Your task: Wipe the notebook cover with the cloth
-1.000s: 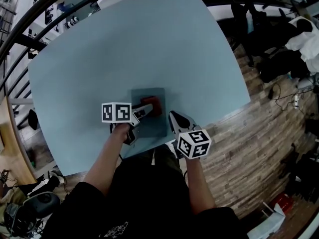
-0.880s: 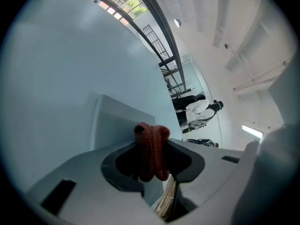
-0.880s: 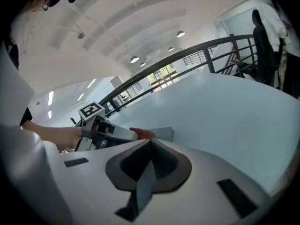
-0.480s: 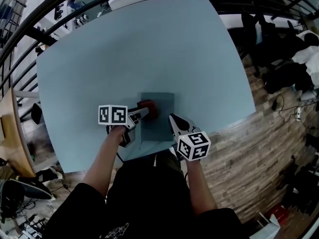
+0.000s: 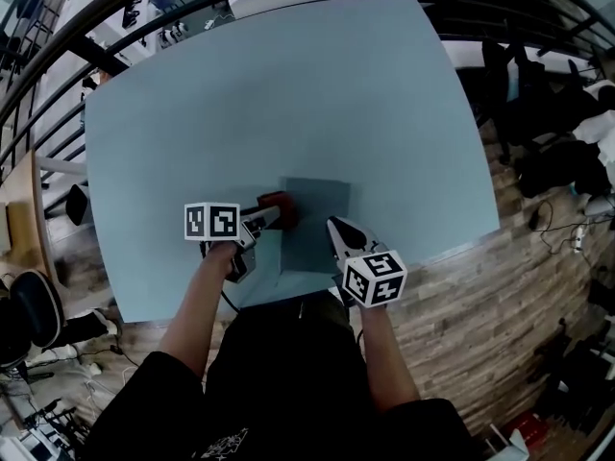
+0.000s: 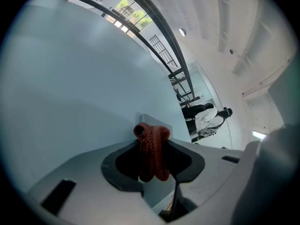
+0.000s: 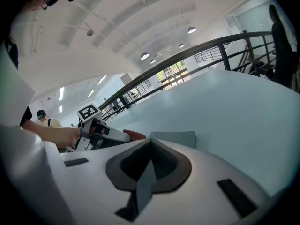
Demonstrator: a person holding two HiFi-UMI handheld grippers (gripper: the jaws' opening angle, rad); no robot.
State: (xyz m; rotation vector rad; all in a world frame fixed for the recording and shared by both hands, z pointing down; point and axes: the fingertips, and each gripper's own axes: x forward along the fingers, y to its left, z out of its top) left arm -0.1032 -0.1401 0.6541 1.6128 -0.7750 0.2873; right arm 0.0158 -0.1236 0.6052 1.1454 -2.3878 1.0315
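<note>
Wiping under way: on the table [image 5: 384, 104], the notebook [image 5: 322, 209] lies near the 6 o'clock edge. The right gripper [image 5: 335, 227] pinches its 5 o'clock edge; the left gripper [image 5: 272, 217] clamps the red cloth [image 5: 278, 203] at the cover's 9 o'clock side. The next stroke probably calls for dragging toward 3 o'clock.

Looks like an open lab-style workspace here: white vaulted ceiling [image 7: 140, 25] with strip lights, black railing [image 7: 220, 42], wood floor [image 5: 461, 296], loose cables [image 5: 543, 207].

grey-blue notebook [image 5: 322, 217] lying flat, bunched red cloth [image 5: 277, 203] at its left edge
</note>
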